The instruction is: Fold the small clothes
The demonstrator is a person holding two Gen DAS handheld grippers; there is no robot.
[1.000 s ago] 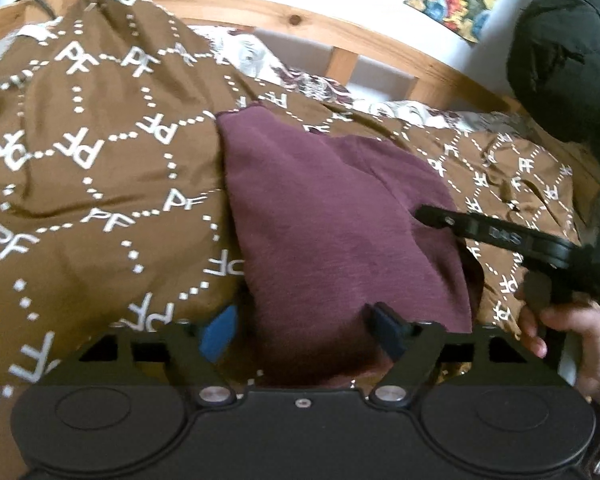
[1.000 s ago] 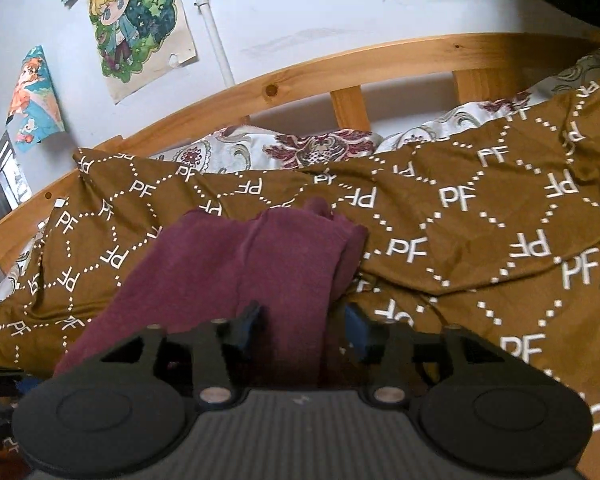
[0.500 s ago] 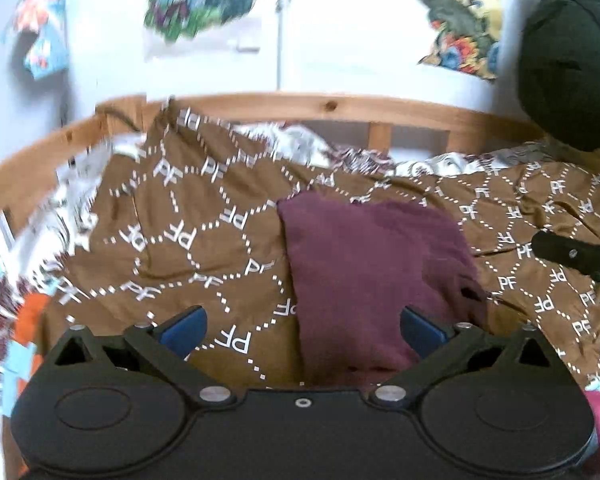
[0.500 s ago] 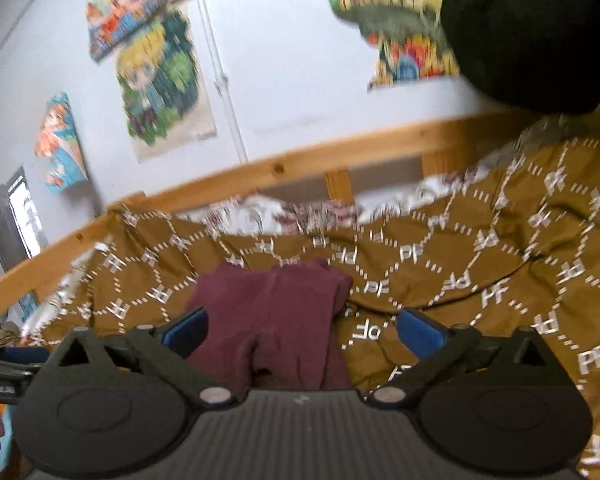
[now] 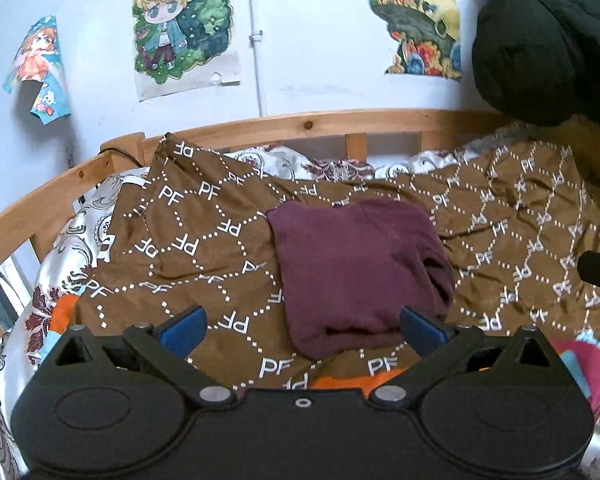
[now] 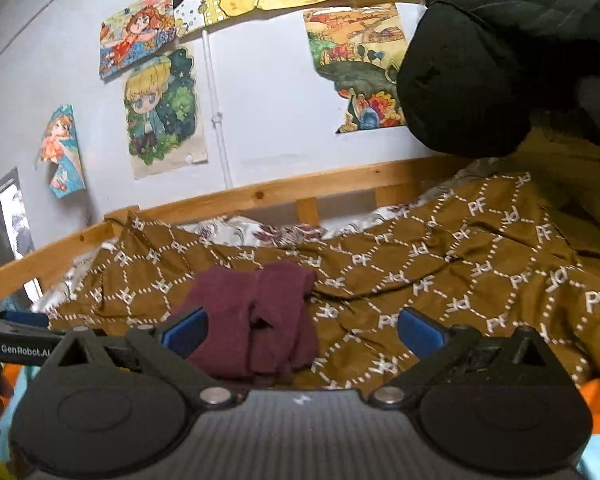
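**Both claws spread, maroon garment folded on the brown blanket**

From my left wrist camera I see the left claw (image 5: 300, 326) spread wide, its blue pads (image 5: 182, 326) well apart and nothing between them. Its jaws have just been opening. The maroon garment (image 5: 360, 272) lies folded into a compact bundle on the brown blanket (image 5: 188, 240), the one printed with white "PF" letters and dotted diamonds. The near edge of the garment sits just beyond my right pad, not touched by either pad.

From my right wrist camera the right claw (image 6: 300, 330) is likewise spread, jaws just opened, empty. The same garment (image 6: 252, 320) shows beyond my left pad (image 6: 186, 330), lumpier from this side, with two rolled folds side by side.

Taking the garment as landmark: behind it a strip of floral bedding (image 5: 328, 164) shows under the blanket's far edge, then the wooden bed rail (image 5: 300, 124), then the wall with cartoon posters (image 5: 180, 28). Far to its right and above hangs a dark padded jacket (image 5: 548, 40). In front of it, past the blanket's near edge, orange fabric (image 5: 340, 382) peeks out. To its left in the right camera, the other claw's black arm (image 6: 20, 342) reaches in
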